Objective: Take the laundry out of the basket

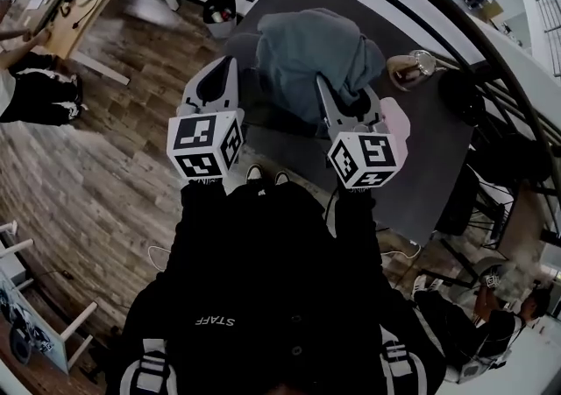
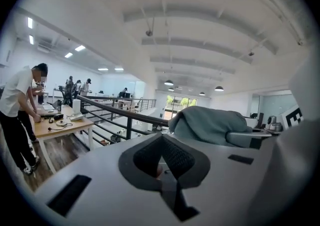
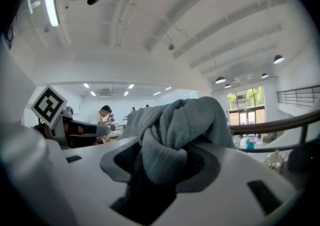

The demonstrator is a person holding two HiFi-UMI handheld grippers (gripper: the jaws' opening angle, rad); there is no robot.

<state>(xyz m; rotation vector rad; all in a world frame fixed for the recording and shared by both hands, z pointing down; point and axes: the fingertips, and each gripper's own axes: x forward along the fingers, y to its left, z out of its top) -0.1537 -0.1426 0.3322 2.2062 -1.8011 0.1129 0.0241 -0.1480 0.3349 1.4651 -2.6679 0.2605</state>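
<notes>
Right tool [image 3: 167, 162]: jaws clamped on a bunched fold of a grey-blue garment [image 3: 175, 120]. The cloth fills the gap between the pads and spills over the top. Seen from the head view, the garment hangs in a rumpled heap from this tool, raised above a dark grey tabletop [image 1: 421, 148].

Left tool [image 2: 162, 155]: pads closed against each other, nothing between them. It is held up beside the right tool, just apart from the garment's edge.

Both tools point roughly level, away from the person.

Beyond: black railing [image 2: 125, 112] runs past the tabletop. Wood floor [image 1: 114, 148] to the left. Wooden desk [image 2: 60, 125] farther off, with a person [image 2: 20, 115] bent over it.
</notes>
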